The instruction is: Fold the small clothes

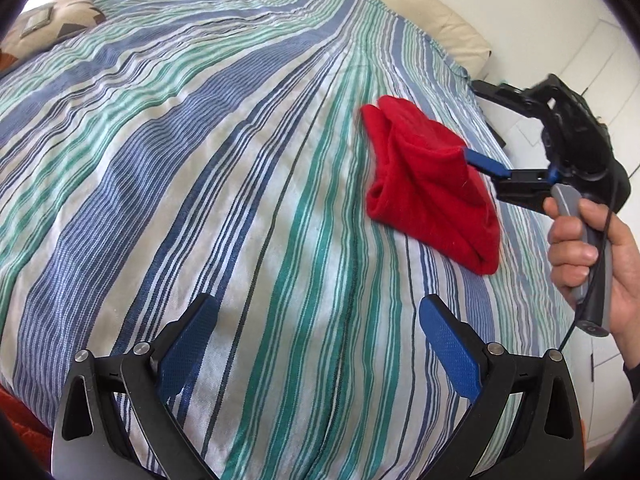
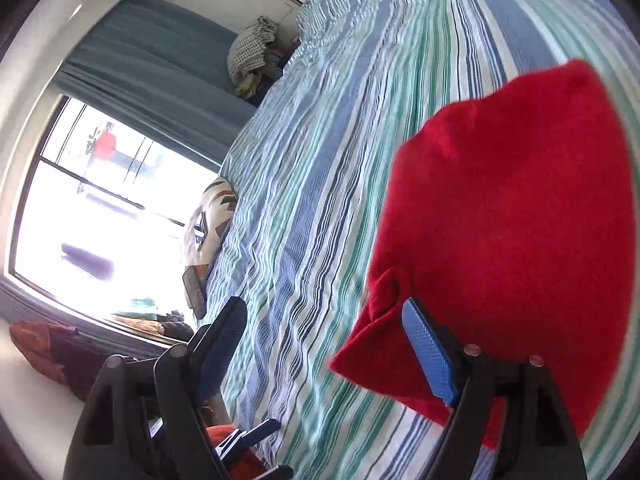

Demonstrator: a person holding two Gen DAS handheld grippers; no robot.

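A small red garment (image 1: 432,184) lies loosely folded on the striped bedcover (image 1: 200,160), towards the bed's right edge. My right gripper (image 1: 470,120), held by a hand (image 1: 580,248), reaches in from the right. Its lower blue finger (image 1: 482,163) touches the garment's right edge and its upper finger stands well apart. In the right wrist view the right gripper (image 2: 326,344) is open over the bedcover (image 2: 320,160), and the red garment (image 2: 512,220) lies against the outer side of its right finger (image 2: 430,356). My left gripper (image 1: 316,336) is open above bare bedcover, well short of the garment.
A patterned pillow (image 1: 52,24) lies at the bed's far left corner, next to a bright window (image 2: 100,208) with a blue curtain (image 2: 152,64). A heap of clothes (image 2: 252,56) sits beyond the bed. White cupboard doors (image 1: 600,64) stand to the right.
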